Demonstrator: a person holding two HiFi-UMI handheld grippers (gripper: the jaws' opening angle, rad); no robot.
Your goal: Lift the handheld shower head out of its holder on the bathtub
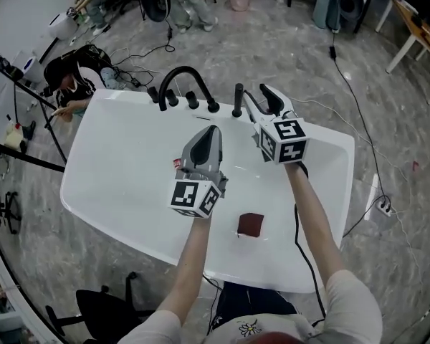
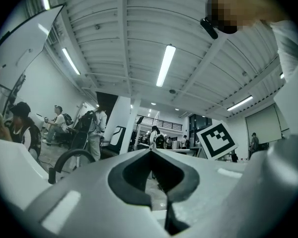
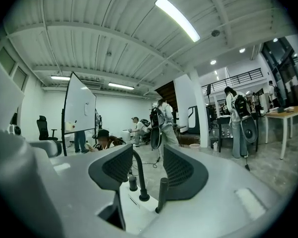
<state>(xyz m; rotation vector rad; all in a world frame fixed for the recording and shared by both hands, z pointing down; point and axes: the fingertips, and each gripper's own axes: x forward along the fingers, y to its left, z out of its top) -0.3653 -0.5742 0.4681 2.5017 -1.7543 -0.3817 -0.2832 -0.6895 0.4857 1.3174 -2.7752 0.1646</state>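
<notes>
The handheld shower head (image 1: 238,99) is a slim black stick standing upright in its holder on the far rim of the white bathtub (image 1: 100,142), right of the arched black faucet (image 1: 183,77). My right gripper (image 1: 260,96) is open just right of it. In the right gripper view the shower head (image 3: 162,195) stands between the jaws, close to the right one, with my right gripper (image 3: 147,150) not touching it. My left gripper (image 1: 209,136) hangs over the tub's middle, shut and empty; its jaws (image 2: 150,150) meet at the tip.
Black knobs (image 1: 192,102) line the rim beside the faucet. A dark red square (image 1: 251,224) lies in the tub by the near edge. Cables, bags and several people fill the floor beyond the tub. A black chair (image 1: 104,310) stands at the near left.
</notes>
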